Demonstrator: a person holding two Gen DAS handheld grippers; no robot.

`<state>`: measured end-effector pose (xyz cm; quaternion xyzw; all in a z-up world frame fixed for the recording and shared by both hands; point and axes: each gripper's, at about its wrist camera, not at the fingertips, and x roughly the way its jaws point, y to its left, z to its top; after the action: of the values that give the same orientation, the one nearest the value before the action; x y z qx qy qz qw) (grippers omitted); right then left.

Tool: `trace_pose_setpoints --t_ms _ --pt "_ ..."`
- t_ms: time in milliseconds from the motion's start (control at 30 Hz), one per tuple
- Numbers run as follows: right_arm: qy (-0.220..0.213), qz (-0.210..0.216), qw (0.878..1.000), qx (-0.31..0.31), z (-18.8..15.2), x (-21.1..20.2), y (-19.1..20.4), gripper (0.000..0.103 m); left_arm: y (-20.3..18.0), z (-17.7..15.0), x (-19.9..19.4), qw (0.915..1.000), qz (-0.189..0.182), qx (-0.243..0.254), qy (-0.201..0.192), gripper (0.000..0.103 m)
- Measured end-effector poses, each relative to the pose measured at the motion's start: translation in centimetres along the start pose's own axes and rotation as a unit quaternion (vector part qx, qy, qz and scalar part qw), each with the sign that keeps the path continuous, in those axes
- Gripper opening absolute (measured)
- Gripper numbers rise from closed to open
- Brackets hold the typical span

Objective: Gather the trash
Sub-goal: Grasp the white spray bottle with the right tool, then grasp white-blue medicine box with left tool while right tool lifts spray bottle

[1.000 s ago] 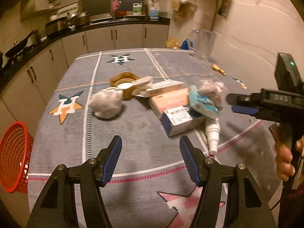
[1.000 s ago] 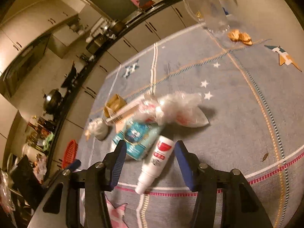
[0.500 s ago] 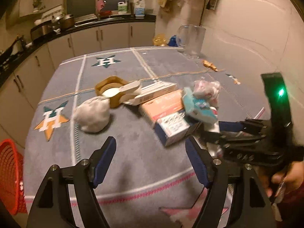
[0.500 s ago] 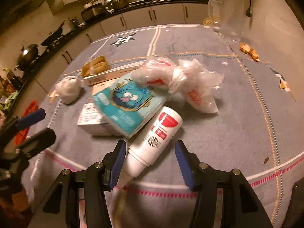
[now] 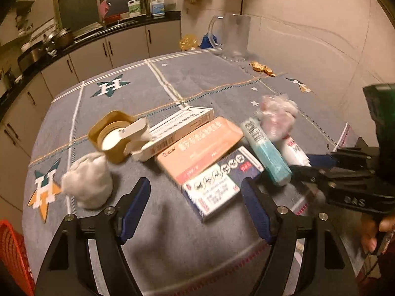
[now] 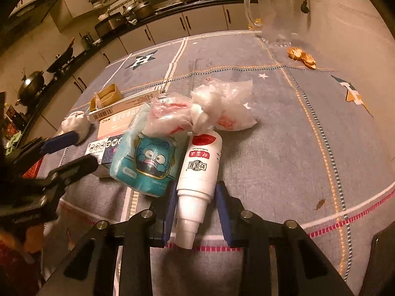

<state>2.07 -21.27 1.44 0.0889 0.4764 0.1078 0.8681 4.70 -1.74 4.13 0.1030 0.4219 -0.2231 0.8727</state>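
Observation:
A white spray bottle [image 6: 200, 162] lies on the grey cloth with its nozzle toward me. My right gripper [image 6: 196, 185] is closing on it, and the pads sit against both sides of its shoulder. Beside the bottle lie a teal tissue pack [image 6: 148, 160] and a crumpled plastic bag [image 6: 217, 106]. My left gripper [image 5: 195, 185] hangs open just above a blue-and-white box [image 5: 217, 187], with nothing between its fingers. A pink box [image 5: 200, 148], a long white box [image 5: 180, 125], a brown tape holder [image 5: 111, 135] and a white paper wad [image 5: 86, 185] lie further left.
A red mesh basket [image 5: 12, 251] stands off the table's left edge. A glass pitcher [image 5: 234, 39] and orange peel scraps [image 5: 261, 67] are at the far right of the table, near the wall. Kitchen counters run behind.
The right gripper's jaws have narrowed onto the white bottle, which now lies further in between them. The left gripper widened a little and moved right and down over the blue-and-white box.

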Motion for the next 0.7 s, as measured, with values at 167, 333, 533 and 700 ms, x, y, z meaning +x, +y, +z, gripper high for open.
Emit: trace_pose_setpoints --t_ms 167,333,533,700 --pt "0.0 0.011 1.0 0.003 -0.2 -0.2 -0.3 0.034 -0.3 0.2 1.0 0.9982 -0.053 0.001 0.027 0.076" --pt "0.0 0.017 1.0 0.006 -0.5 -0.4 -0.8 0.034 -3.0 -1.1 1.1 0.996 -0.061 0.047 0.044 0.076" --pt "-0.002 0.019 1.0 0.006 -0.7 -0.5 -0.8 0.035 -4.1 -1.0 0.9 0.9946 -0.068 0.065 0.044 0.076" --pt "-0.008 0.011 1.0 0.008 -0.5 -0.6 -1.2 0.035 -4.2 -0.3 2.0 0.996 -0.048 0.062 0.042 0.076"
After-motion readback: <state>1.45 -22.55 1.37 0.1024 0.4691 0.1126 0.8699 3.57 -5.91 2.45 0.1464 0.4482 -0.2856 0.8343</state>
